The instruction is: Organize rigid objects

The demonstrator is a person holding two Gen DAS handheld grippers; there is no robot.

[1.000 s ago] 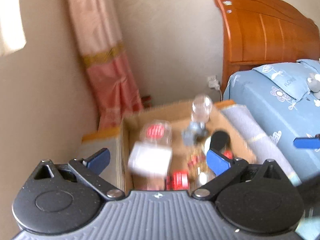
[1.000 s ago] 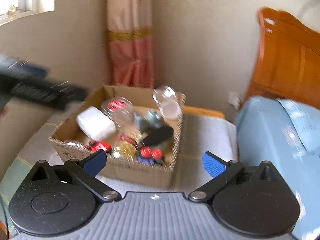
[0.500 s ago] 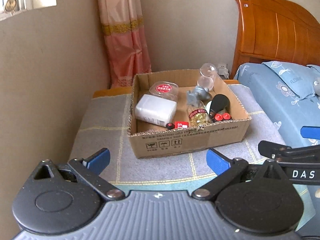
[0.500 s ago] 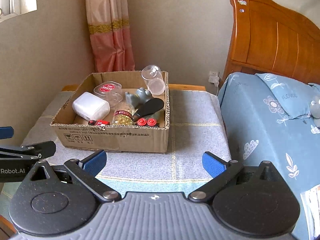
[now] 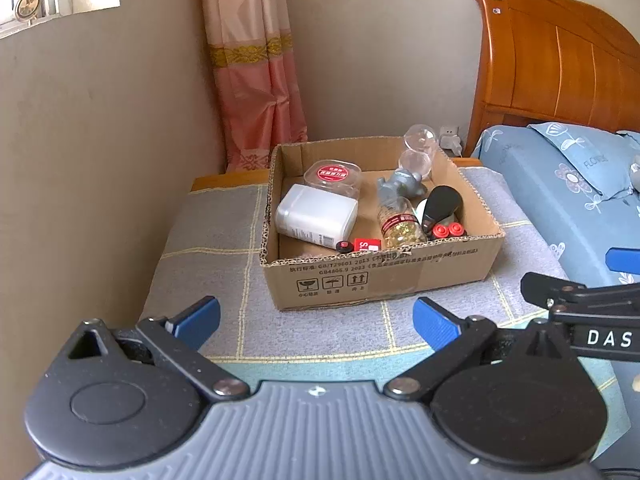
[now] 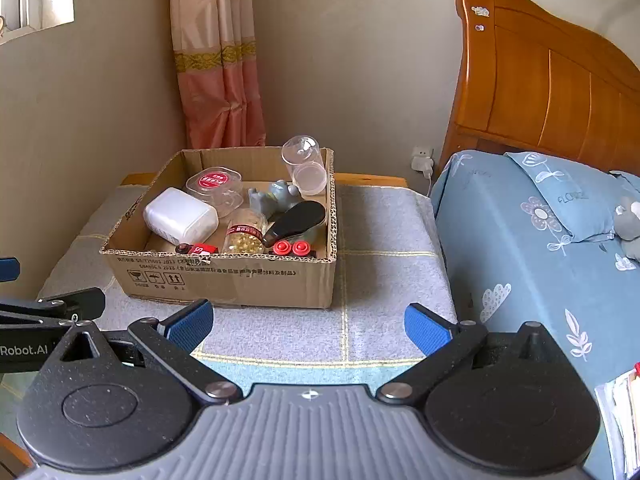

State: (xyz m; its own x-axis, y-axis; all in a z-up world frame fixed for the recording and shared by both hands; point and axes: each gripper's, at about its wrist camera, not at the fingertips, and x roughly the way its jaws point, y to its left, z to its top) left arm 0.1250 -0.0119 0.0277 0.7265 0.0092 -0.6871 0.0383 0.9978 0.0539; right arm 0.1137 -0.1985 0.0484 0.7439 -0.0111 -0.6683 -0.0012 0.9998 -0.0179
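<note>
**Both claws spread and empty in front of a filled box**

The left claw (image 5: 316, 322) hangs above the near edge of the table (image 5: 208, 240), its blue fingers spread wide with nothing between them. The right claw (image 6: 308, 326) is beside it, also spread wide and empty. Each one shows at the edge of the other's view.

A cardboard box (image 5: 380, 276) sits open on the table's grey checked cloth, well apart from both claws. Inside, at the left, a white rectangular container (image 5: 316, 216) lies on its side. Just behind it stands a clear tub with a red label (image 5: 333, 178) on its lid. A clear jar (image 6: 304, 166) leans against the far right corner of the box, rising above the rim. In front of that jar is a grey figure (image 6: 274, 196), its shape hard to make out. A small bottle of yellow capsules (image 6: 245, 236) lies near the front wall, with a black rounded object (image 6: 296, 220) just to its right. Two red caps (image 6: 291, 248) sit side by side at the front right, and a small red item (image 5: 366, 246) rests at the front, left of the bottle.

A bed with blue flowered bedding (image 6: 540, 248) stands right of the table, with a wooden headboard (image 6: 540, 76) behind it. A pink curtain (image 5: 256, 80) hangs in the corner beyond the box.
</note>
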